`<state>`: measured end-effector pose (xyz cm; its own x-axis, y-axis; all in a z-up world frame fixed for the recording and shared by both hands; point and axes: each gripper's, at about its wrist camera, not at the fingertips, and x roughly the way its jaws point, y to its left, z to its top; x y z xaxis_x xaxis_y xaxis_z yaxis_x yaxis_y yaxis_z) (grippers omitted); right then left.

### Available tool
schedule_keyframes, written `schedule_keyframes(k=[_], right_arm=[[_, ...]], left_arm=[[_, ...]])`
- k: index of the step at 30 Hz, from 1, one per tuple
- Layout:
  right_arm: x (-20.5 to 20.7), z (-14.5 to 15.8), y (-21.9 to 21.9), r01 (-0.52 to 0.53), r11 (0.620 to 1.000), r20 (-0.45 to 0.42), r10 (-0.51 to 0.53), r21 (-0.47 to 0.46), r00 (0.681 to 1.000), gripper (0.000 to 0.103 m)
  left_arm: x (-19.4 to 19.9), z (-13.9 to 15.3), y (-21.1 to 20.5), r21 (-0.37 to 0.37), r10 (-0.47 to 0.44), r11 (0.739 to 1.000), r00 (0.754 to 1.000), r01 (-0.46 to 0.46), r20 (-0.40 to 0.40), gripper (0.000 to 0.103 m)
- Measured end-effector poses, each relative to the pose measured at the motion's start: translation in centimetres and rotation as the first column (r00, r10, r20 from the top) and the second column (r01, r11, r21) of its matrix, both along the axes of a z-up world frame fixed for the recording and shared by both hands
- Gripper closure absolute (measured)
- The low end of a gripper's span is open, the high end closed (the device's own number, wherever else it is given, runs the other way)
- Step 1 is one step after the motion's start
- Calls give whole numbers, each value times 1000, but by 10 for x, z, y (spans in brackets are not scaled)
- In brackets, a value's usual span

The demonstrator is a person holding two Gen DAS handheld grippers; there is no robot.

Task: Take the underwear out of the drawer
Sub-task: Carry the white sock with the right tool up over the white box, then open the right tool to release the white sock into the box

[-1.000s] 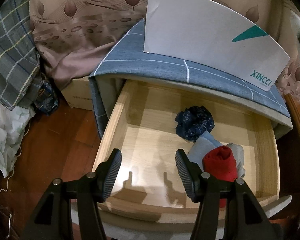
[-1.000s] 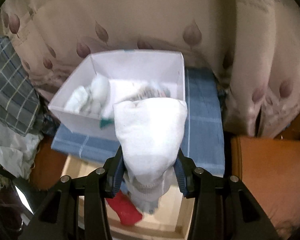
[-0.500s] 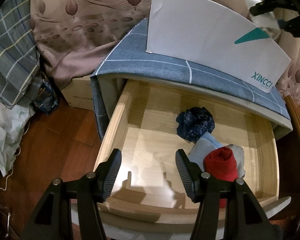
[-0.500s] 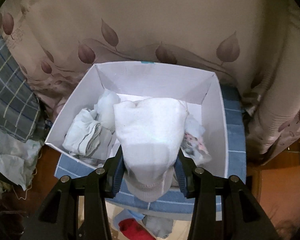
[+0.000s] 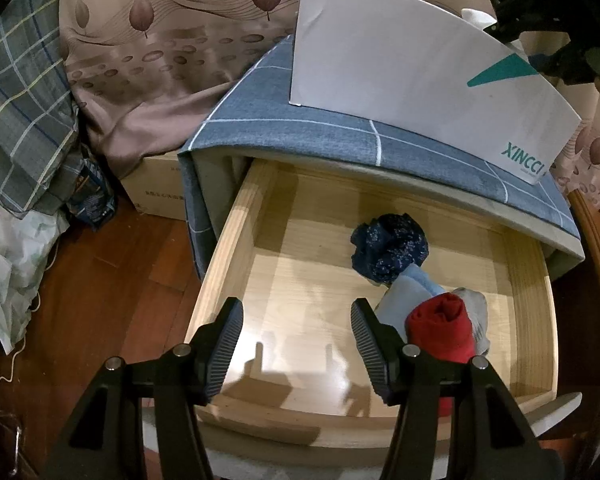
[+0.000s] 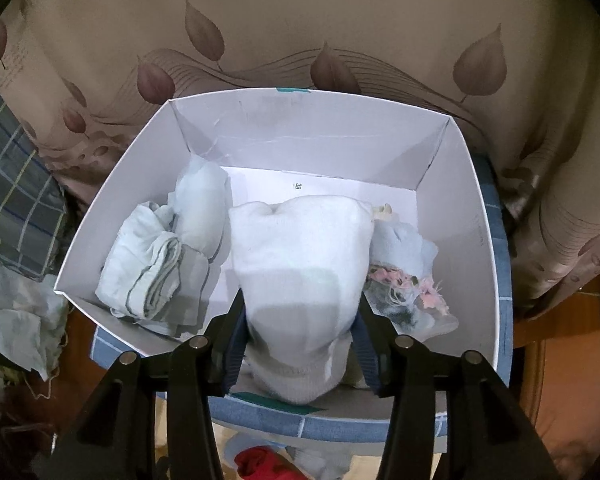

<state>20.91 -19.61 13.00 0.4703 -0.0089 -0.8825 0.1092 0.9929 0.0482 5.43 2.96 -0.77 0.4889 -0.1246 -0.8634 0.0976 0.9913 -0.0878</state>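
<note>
Right gripper [image 6: 300, 344], jaws just easing apart around the white bundle [image 6: 300, 264], hangs directly over the white box [image 6: 476, 240], bundle's long axis pointing forward.

A beige curtain [image 6: 300, 32] printed with brown leaves hangs behind everything. At the left, plaid fabric [image 5: 20, 92] is heaped above pale crumpled cloth [image 5: 4, 264]. A cardboard carton [image 5: 156, 192] stands on the reddish wooden floor [image 5: 100, 280], with a small dark blue packet [image 5: 94, 196], possibly a bag, just beside it. A brown curved wooden edge [image 5: 596, 248] shows at the right.
</note>
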Motion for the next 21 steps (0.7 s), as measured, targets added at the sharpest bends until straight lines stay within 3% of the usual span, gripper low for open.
schedule_keyframes(k=[13, 21], right_arm=[[-6, 1, 9, -16, 1000, 19, 16, 6, 1000, 44], [-27, 17, 11, -47, 999, 58, 45, 27, 997, 44]], left_arm=[[-1, 0, 0, -2, 3, 1000, 1000, -3, 0, 45], [-1, 0, 2, -2, 4, 1000, 1000, -4, -4, 45]])
